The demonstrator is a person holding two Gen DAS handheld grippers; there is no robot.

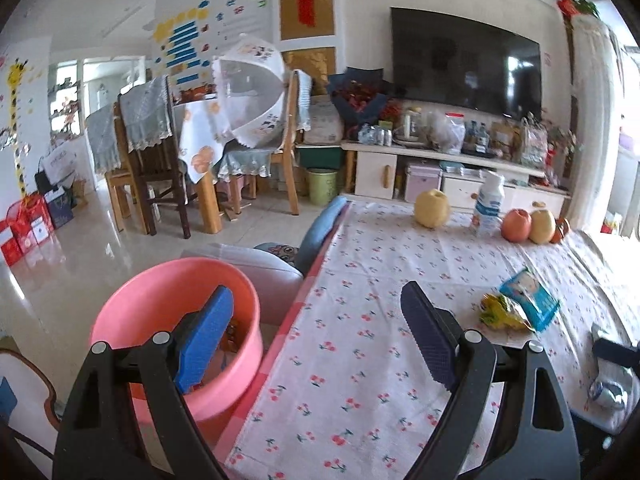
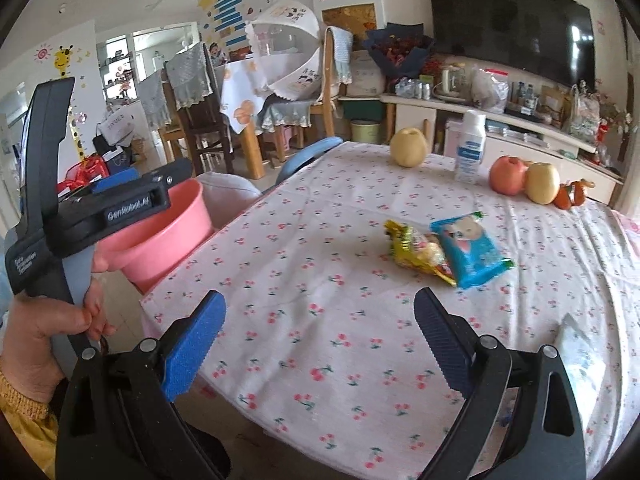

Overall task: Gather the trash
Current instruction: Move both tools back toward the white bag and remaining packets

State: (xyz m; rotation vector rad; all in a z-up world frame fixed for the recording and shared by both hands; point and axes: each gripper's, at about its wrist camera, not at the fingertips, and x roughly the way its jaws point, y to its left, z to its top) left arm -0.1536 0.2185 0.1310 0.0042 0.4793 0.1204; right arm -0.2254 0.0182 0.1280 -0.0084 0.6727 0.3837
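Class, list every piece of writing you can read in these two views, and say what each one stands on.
"GenRobot.AI": on the black body of the left gripper, seen from the right wrist.
"Data Acquisition System", partly legible: on that gripper's black strap.
Too blurred to read: white bottle's blue label, blue snack packet, yellow snack wrapper, wall stickers.

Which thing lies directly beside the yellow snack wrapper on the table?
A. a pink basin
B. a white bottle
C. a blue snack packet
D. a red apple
C: the blue snack packet lies against the yellow snack wrapper in the middle of the table, while the bottle and fruit stand farther back.
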